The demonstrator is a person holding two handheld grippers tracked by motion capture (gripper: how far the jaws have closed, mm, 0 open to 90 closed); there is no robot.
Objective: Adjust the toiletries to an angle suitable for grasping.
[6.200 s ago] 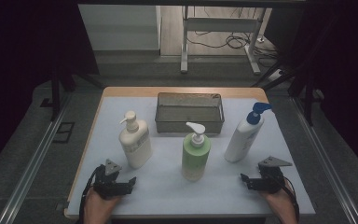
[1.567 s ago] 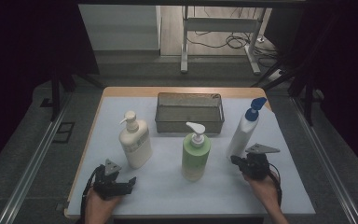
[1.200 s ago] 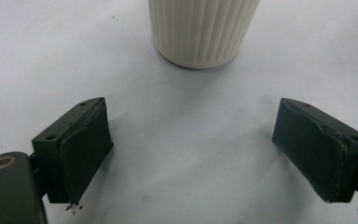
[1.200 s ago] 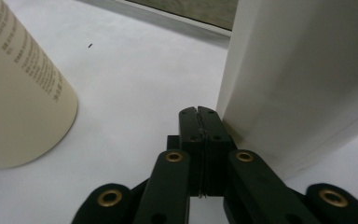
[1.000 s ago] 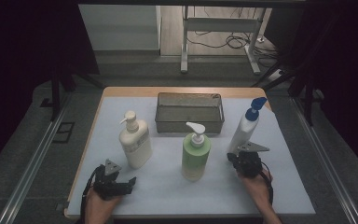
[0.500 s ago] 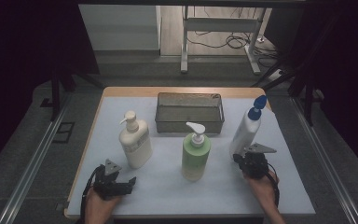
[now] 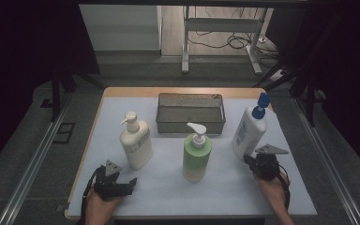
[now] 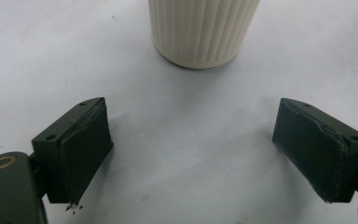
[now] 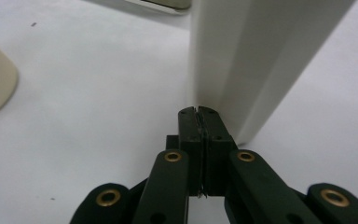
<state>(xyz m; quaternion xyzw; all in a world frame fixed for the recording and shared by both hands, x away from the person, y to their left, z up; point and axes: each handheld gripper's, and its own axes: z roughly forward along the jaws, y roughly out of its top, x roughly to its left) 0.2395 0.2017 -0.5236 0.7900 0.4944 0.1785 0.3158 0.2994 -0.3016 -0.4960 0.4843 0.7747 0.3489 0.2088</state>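
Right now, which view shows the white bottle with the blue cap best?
The high view: the white bottle with the blue cap stands whole there, leaning, with the right gripper at its base. The right gripper view has its lower body close up, the shut jaws at it.

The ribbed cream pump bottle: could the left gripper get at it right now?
Probably yes. The left gripper has its jaws wide open, facing the ribbed cream pump bottle, with bare white table between them and nothing blocking the way.
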